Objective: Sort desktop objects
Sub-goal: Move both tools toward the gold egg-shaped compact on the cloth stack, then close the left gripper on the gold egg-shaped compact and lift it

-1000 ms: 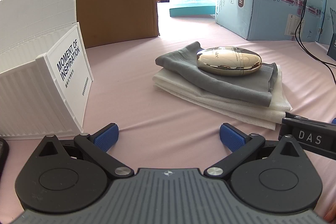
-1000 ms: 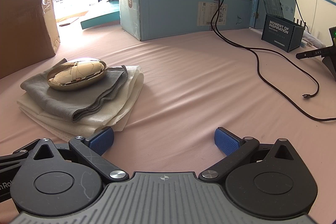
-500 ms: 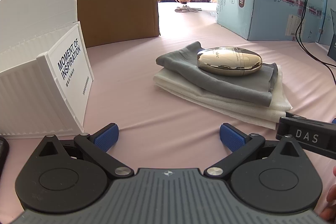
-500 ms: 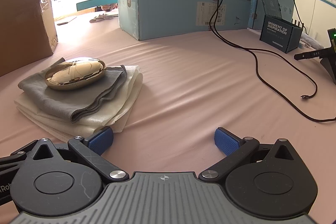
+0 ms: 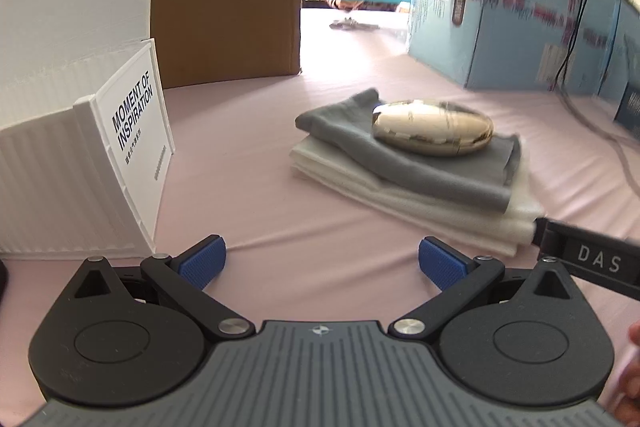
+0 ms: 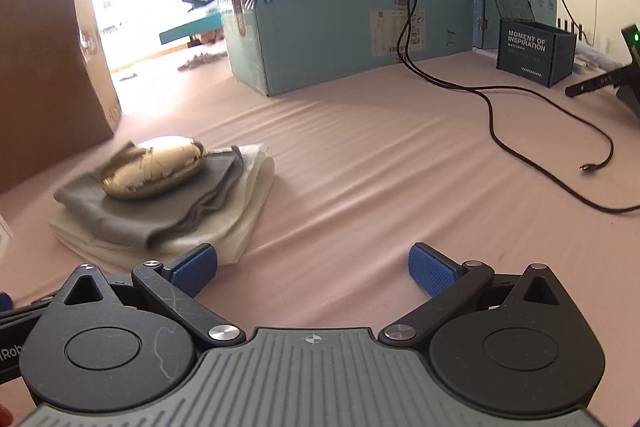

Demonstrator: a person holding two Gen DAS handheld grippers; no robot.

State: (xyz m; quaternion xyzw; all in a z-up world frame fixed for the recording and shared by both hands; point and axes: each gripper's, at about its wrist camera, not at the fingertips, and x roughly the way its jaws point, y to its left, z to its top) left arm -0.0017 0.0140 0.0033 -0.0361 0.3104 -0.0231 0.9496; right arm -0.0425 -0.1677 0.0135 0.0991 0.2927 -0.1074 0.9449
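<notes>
In the left wrist view, the left gripper (image 5: 320, 259) has its two blue fingers wide apart with nothing between them, low over the pink table cover (image 5: 248, 131). Ahead of it and a little to the right lies a shiny gold oval case (image 5: 433, 127) on top of a folded grey cloth (image 5: 400, 163), and this cloth lies on a folded white cloth (image 5: 420, 211). To the left stands a white ribbed box (image 5: 76, 163) with the words "MOMENT OF INSPIRATION" on its end, and behind it a brown carton (image 5: 228, 7). A light blue carton (image 5: 512, 15) is at the far right, rather blurred. A person sits far behind the table. In the right wrist view, the right gripper (image 6: 312, 265) is also spread wide and empty; its left finger is just beside the near corner of the white cloth (image 6: 240, 223), but I cannot tell if it touches. The gold oval case (image 6: 154, 167) rests on the grey cloth (image 6: 132, 223) to the left of the gripper. A black cable (image 6: 520, 143) runs over the table cover (image 6: 380, 167) on the right, and a dark box (image 6: 534, 51) with the same words stands far at the right.
</notes>
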